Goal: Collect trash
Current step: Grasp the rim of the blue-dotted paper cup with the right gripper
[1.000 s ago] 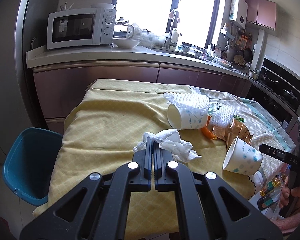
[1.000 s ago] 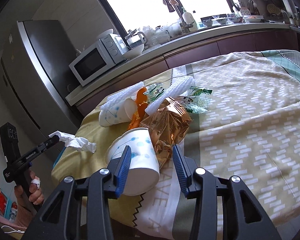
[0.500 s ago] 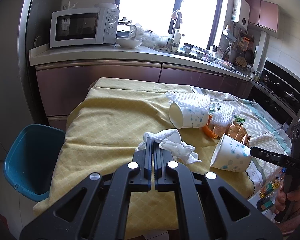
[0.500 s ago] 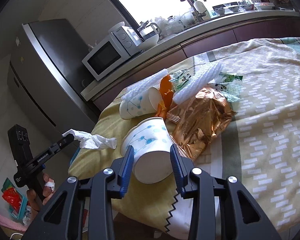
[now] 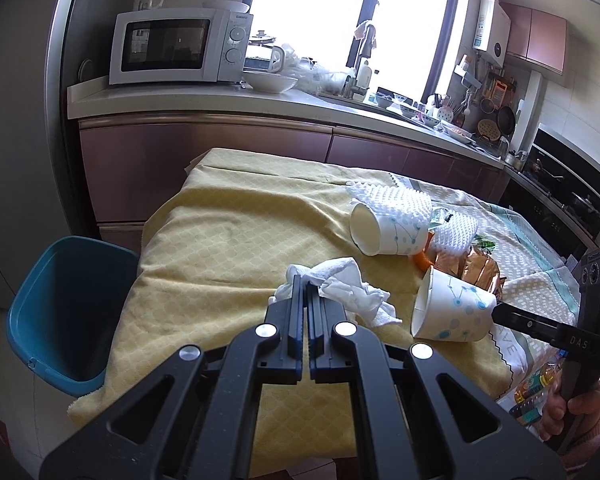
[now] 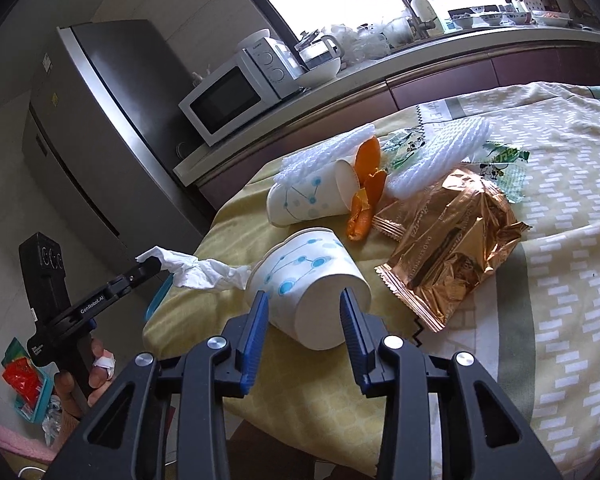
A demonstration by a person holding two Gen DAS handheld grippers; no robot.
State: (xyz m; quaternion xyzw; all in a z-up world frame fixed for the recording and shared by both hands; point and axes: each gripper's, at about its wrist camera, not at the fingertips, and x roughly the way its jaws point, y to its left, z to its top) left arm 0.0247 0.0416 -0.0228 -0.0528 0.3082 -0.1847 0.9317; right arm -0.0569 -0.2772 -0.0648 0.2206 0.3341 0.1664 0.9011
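Note:
My left gripper (image 5: pixel 305 280) is shut on a crumpled white tissue (image 5: pixel 348 288), held just above the yellow tablecloth (image 5: pixel 228 248). In the right wrist view that tissue (image 6: pixel 204 274) hangs from the left gripper (image 6: pixel 150 262). My right gripper (image 6: pixel 304 296) is shut on a white paper cup with blue dots (image 6: pixel 304 272), gripped near its base and tilted on its side. In the left wrist view the same cup (image 5: pixel 452 308) sits in the right gripper (image 5: pixel 500 314), close beside the tissue.
A second dotted cup (image 6: pixel 308 200) lies on its side with orange peel (image 6: pixel 366 196), a gold wrapper (image 6: pixel 448 248), white foam netting (image 6: pixel 440 160) and green wrappers (image 6: pixel 500 160). A blue bin (image 5: pixel 64 312) stands off the table's left edge. Kitchen counter behind.
My right gripper's fingers closed onto the dotted cup and carried it away from the gold wrapper towards the tissue. The left gripper stayed in place with the tissue.

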